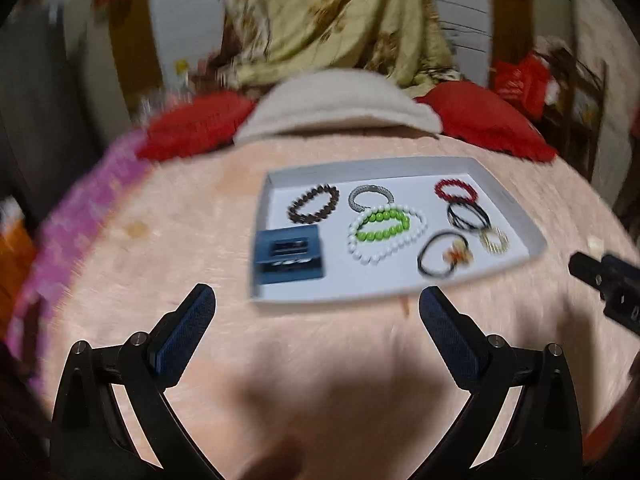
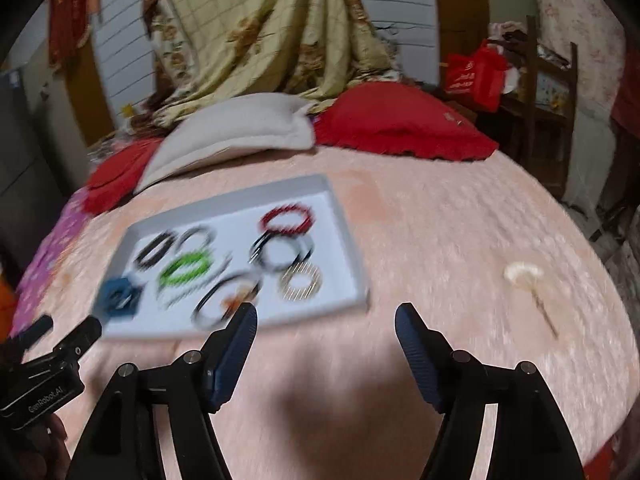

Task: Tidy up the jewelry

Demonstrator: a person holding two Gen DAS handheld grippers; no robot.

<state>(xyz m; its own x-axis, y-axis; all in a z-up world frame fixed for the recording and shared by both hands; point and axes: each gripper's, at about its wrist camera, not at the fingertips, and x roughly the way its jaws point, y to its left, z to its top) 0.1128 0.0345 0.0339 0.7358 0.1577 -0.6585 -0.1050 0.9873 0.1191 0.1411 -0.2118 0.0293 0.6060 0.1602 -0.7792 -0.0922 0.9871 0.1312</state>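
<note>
Through the left wrist camera, your left gripper hangs above the pink bed cover with its fingers spread wide and nothing between them. The white tray lies just ahead, and it carries the jewelry: a brown bead bracelet, a grey one, a green one ringed by a white bead strand, a red one, black hair ties, a gold ring-shaped piece and a black tie with an orange charm. A blue box sits over the tray's near left corner. If that box is your next target, come down squarely over it and close on its two long sides; it looks rigid, so a light squeeze should do.

Through the right wrist camera, your right gripper is also apart at the fingers, less widely, and empty. The tray lies ahead and to the left, badly blurred. A small cream piece on a stick lies alone on the bed cover, well apart from the tray. It probably belongs with the rest. Steady the hand first, then approach low and pinch the cream head, since the thin stick may slip on the plush fabric.
</note>
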